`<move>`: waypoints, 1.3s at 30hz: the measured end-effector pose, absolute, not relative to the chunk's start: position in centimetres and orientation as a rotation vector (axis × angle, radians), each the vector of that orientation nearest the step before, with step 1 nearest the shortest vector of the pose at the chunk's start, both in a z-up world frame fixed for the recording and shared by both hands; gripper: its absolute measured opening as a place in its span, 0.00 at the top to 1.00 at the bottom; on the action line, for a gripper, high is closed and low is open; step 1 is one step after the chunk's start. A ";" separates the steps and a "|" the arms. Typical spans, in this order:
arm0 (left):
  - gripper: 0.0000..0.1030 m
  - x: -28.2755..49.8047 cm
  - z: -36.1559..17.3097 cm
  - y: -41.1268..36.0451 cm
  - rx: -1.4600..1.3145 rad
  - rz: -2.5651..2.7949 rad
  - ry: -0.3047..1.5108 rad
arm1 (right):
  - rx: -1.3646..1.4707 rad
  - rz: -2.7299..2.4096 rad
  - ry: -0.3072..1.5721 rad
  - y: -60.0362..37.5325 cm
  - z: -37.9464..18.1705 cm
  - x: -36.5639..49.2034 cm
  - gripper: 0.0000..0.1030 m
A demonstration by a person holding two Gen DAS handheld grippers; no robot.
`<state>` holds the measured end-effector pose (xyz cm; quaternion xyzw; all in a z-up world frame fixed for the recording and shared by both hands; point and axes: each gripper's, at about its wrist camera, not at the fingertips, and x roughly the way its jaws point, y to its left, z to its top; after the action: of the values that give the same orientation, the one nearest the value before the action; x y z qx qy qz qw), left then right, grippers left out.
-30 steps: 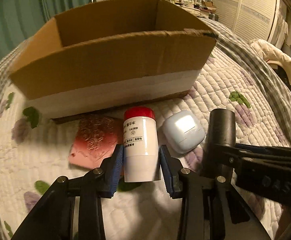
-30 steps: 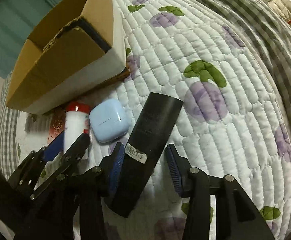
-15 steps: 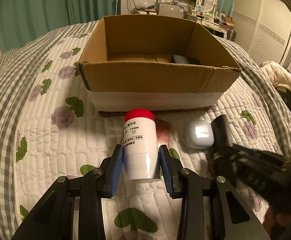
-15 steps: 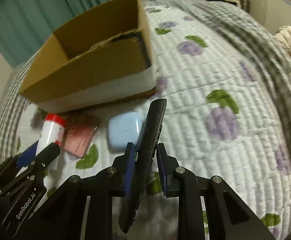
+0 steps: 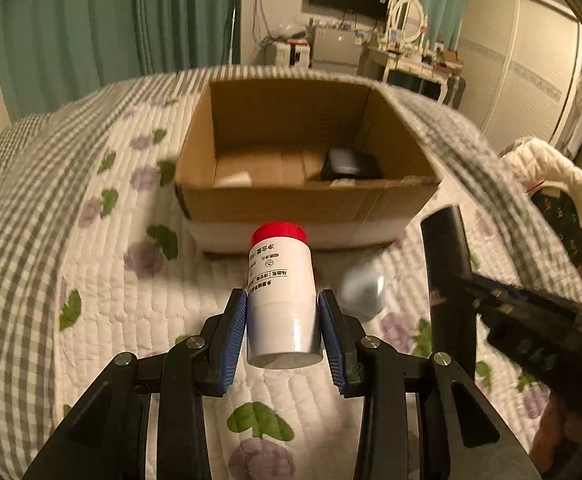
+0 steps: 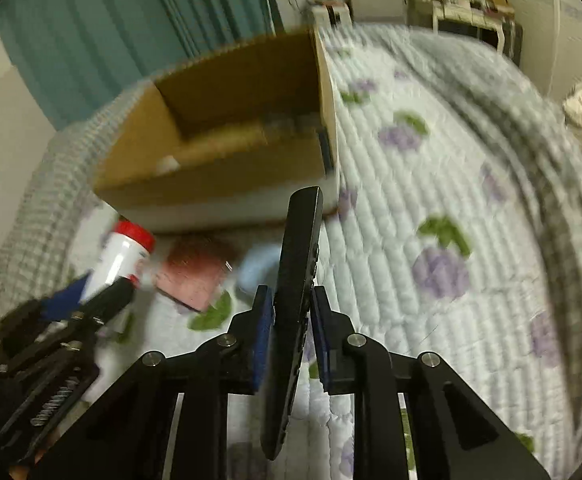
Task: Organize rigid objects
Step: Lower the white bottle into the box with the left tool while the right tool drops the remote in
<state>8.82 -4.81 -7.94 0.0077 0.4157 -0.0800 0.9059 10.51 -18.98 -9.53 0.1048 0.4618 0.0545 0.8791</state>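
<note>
My left gripper (image 5: 282,314) is shut on a white bottle with a red cap (image 5: 281,280) and holds it above the quilt, in front of an open cardboard box (image 5: 307,200). My right gripper (image 6: 291,312) is shut on a black remote control (image 6: 297,280), held edge-on above the bed. The remote also shows in the left wrist view (image 5: 449,264), and the bottle in the right wrist view (image 6: 121,256). A dark object (image 5: 349,164) lies inside the box at its right. A pale blue case (image 5: 363,290) and a red flat packet (image 6: 195,276) lie on the quilt.
The bed has a white quilt with purple and green prints (image 5: 103,280) and a grey checked cover (image 6: 531,128). Green curtains (image 5: 111,28), a dresser with a mirror (image 5: 411,52) and wardrobe doors (image 5: 539,92) stand behind the bed.
Both grippers have risen and pulled back from the quilt, each carrying its object. The right gripper closed on the remote. The box interior has come into view.
</note>
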 end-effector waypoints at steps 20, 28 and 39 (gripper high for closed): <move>0.64 20.8 -2.0 -3.7 0.018 -0.107 0.771 | 0.118 0.283 0.801 -16.6 3.3 23.0 0.81; 0.64 24.7 -5.9 -4.6 0.044 -0.097 0.825 | 0.092 0.308 0.882 -15.9 -2.4 27.9 0.81; 0.59 25.5 -6.6 -5.4 0.072 -0.099 0.798 | 0.083 0.333 0.912 -15.4 -5.2 29.3 0.81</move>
<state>25.51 -5.41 -6.57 0.0350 0.3883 -0.0481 0.9196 29.34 -15.44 -5.21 0.0398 0.4382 0.1600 0.8836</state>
